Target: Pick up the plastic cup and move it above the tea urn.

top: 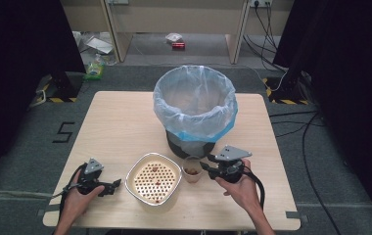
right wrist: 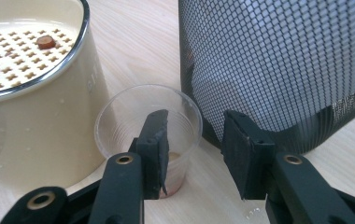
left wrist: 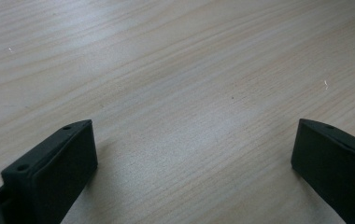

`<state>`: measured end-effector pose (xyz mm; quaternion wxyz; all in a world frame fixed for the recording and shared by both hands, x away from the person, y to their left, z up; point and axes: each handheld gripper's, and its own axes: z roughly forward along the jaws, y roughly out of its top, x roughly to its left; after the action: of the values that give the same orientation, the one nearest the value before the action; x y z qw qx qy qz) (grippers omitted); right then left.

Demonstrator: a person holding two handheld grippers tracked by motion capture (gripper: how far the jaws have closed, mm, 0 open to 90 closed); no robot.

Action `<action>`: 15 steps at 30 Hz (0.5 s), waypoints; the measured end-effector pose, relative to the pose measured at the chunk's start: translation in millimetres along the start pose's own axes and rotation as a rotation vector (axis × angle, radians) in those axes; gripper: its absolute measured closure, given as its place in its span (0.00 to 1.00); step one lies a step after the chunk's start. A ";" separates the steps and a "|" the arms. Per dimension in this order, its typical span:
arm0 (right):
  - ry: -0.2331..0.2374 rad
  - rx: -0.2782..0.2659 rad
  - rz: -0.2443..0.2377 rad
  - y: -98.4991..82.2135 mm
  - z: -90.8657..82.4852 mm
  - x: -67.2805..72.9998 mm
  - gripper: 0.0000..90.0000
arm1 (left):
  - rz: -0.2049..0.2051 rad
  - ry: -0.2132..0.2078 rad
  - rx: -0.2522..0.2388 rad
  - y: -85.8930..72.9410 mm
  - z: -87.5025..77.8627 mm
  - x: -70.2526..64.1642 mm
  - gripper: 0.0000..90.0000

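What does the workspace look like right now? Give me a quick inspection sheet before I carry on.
Surface: light wooden table, bare apart from the items below.
Job's things: mesh bin with plastic liner at centre; cream perforated strainer bowl with a few red bits in it; clear plastic cup between the bowl and the bin.
Clutter: nothing seen on the table.
Grippers: left tongs open over bare wood; right tongs open, one jaw inside the cup, the other outside.
Cables: black cables on the floor at right.
Surroundings: grey floor, litter beyond the table.
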<state>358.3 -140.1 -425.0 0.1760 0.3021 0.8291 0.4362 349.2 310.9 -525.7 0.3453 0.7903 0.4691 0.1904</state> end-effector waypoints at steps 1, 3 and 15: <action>0.002 0.010 -0.010 1.9 3.4 0.4 0.68 | 0.000 0.000 0.000 0.0 0.0 0.0 0.00; 0.003 0.017 -0.015 3.1 7.0 0.4 0.68 | 0.000 0.000 0.000 0.0 0.0 0.0 0.00; 0.007 0.040 -0.027 4.9 12.9 -0.4 0.68 | 0.000 0.000 0.000 0.0 0.0 0.0 0.00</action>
<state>367.4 -130.2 -428.1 0.1728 0.2929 0.8422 0.4184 349.2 310.9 -525.7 0.3453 0.7903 0.4691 0.1904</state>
